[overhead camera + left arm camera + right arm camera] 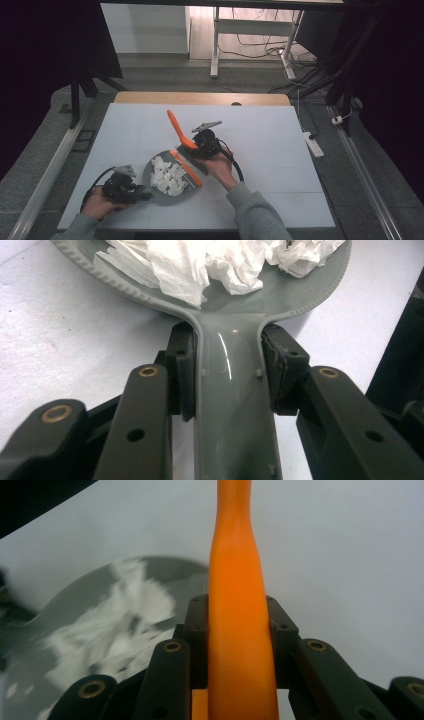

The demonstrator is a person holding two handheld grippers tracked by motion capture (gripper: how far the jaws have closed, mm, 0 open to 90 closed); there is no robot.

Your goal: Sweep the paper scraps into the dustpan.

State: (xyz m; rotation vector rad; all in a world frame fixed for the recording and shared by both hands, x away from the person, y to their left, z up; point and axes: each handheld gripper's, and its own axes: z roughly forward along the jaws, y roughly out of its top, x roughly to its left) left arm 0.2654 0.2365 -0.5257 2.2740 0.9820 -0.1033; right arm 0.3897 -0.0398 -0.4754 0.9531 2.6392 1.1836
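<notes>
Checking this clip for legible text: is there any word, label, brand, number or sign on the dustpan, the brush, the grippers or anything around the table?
None can be read.
Grey dustpan: bare moulded plastic, no lettering on handle or rim.
Orange brush: plain handle, no marking.
Torn white paper in the pan: blank.
Left gripper and right gripper: no labels seen.
White power strip on the floor: too small to tell.

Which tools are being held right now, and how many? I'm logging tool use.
2: a grey dustpan, its handle clamped in the left gripper, and an orange brush, its handle clamped in the right gripper.
</notes>
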